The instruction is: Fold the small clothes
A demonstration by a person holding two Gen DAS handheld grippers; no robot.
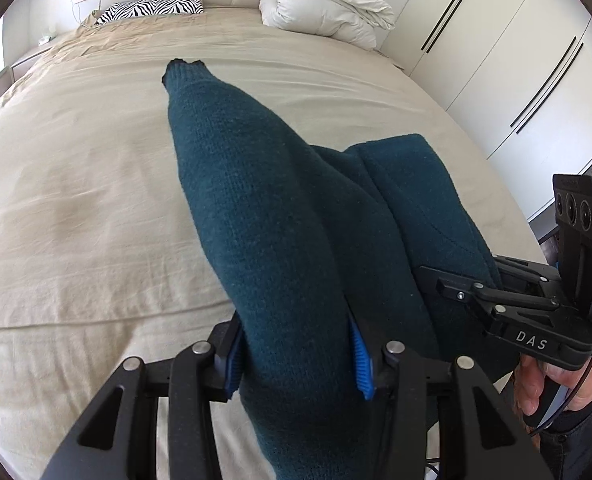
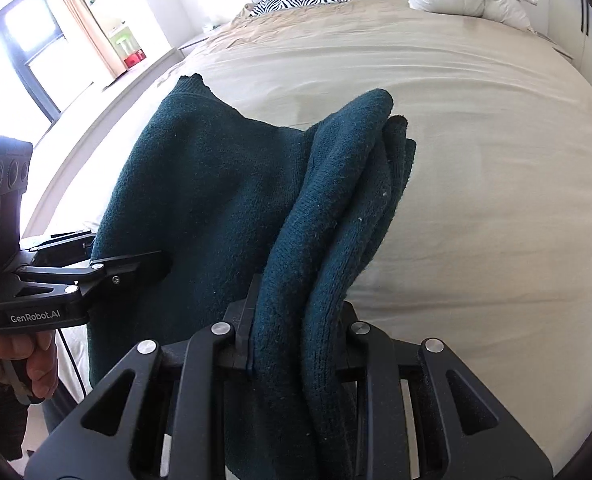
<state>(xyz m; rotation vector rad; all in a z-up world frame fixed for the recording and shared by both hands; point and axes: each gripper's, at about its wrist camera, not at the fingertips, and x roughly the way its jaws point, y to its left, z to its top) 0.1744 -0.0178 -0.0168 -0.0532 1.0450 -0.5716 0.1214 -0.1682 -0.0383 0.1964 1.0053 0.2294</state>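
A dark teal knitted garment (image 1: 263, 208) hangs lifted above the beige bed sheet (image 1: 75, 208). My left gripper (image 1: 296, 360) is shut on a thick bunch of it, blue pads (image 1: 362, 364) pressing both sides. In the same view the right gripper (image 1: 448, 280) bites the garment's right part, a hand below it. In the right wrist view my right gripper (image 2: 296, 344) is shut on a folded bundle of the teal garment (image 2: 215, 200), which drapes over its fingers. The left gripper (image 2: 151, 264) clamps the cloth's left edge there.
A white folded duvet (image 1: 324, 4) and a zebra-print pillow (image 1: 151, 8) lie at the head of the bed. White wardrobe doors (image 1: 516, 60) stand to the right. A window (image 2: 19, 52) and curtain are at the left in the right wrist view.
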